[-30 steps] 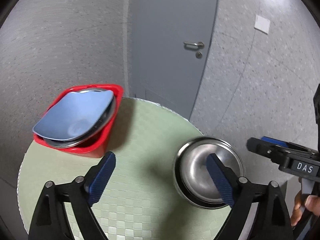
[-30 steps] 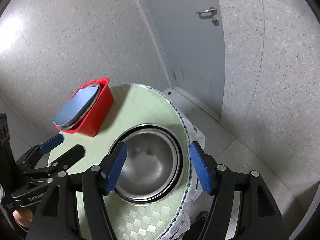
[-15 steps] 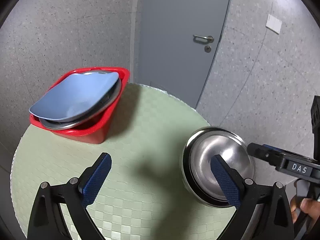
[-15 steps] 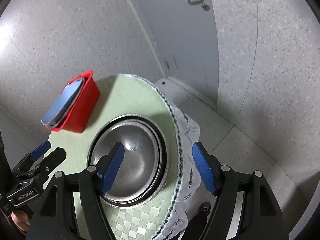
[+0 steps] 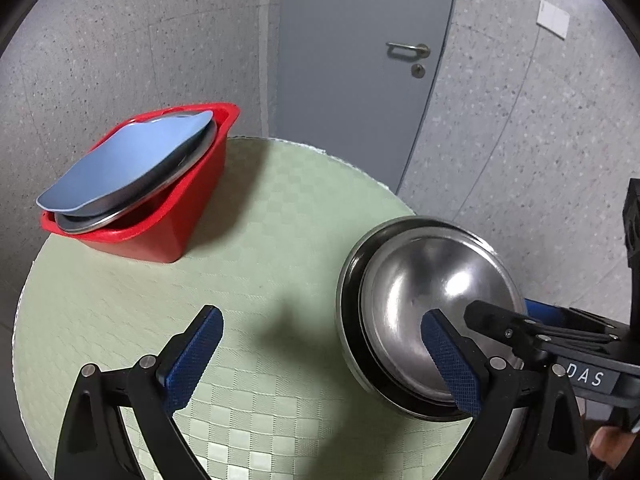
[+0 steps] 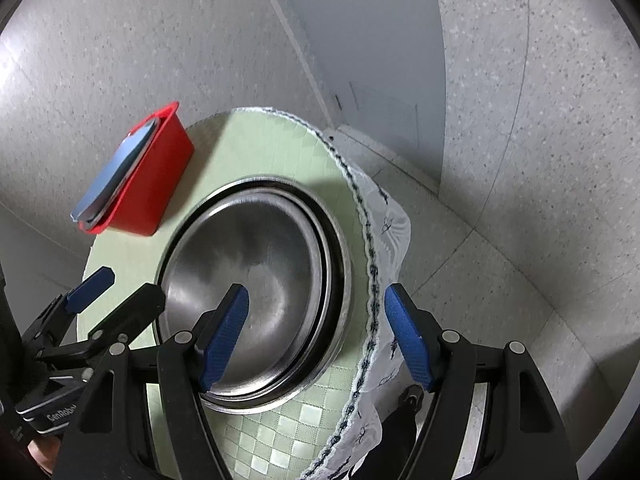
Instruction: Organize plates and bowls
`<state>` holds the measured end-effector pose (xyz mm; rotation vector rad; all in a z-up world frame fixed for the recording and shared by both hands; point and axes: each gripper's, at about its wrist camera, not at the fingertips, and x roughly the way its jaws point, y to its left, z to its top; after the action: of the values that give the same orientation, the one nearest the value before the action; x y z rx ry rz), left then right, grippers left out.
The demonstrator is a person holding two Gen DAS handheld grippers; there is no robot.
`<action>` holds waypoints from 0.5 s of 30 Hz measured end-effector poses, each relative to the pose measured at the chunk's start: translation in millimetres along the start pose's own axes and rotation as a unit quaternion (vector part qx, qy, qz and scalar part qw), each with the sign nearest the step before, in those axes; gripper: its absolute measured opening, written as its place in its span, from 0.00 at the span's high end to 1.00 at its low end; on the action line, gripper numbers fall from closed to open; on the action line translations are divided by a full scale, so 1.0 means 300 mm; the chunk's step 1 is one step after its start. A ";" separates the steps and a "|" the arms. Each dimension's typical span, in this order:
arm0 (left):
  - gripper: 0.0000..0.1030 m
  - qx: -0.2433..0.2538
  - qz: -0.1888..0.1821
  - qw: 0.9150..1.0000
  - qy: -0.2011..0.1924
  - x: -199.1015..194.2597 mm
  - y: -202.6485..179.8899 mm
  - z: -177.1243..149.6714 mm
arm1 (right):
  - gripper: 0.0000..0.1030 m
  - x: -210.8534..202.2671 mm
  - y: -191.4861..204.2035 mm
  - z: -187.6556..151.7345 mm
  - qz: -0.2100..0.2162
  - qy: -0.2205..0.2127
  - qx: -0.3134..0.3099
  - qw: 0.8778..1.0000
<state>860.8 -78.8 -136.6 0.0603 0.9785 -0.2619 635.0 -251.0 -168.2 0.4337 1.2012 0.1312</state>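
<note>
Both grippers have closed in on the steel bowl over the last second, and it now fills far more of each wrist view. That bowl sits nested in a second, slightly larger steel bowl, the pair resting on the green checked tabletop near its edge, just beside the lace trim that hangs off the rim.

From the right wrist view, the right gripper has its fingers spread wide, straddling the near rim of the bowls: the left pad hangs over the inner bowl's basin, the right pad outside the rim, over the lace trim. Neither pad can be seen touching metal.

From the left wrist view, the left gripper also has its fingers wide apart, holding nothing; its right pad overlaps the near side of the bowls, its left pad hangs over bare tabletop.

Well apart from the bowls, toward the far side of the tabletop, stands a red bin. A blue plate lies tilted on top of a steel plate inside it, both leaning against the bin's far wall.
</note>
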 end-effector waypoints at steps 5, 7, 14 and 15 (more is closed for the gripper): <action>0.05 0.000 0.006 1.000 0.004 0.035 -0.020 0.004 | 0.31 0.017 -0.025 -0.006 -0.002 0.005 0.005 1.000; 0.05 0.001 0.006 1.000 0.006 0.044 -0.023 -0.001 | 0.31 0.022 -0.036 -0.008 -0.003 0.007 0.006 1.000; 0.05 -0.003 0.007 1.000 0.014 0.076 -0.012 -0.009 | 0.31 0.028 -0.048 -0.014 0.000 0.009 0.010 1.000; 0.05 -0.005 0.008 1.000 0.015 0.083 -0.010 -0.007 | 0.31 0.028 -0.048 -0.015 0.001 0.009 0.010 1.000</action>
<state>871.5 -86.0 -158.2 0.0629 1.0087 -0.2427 632.1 -260.3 -182.4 0.4513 1.2204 0.1259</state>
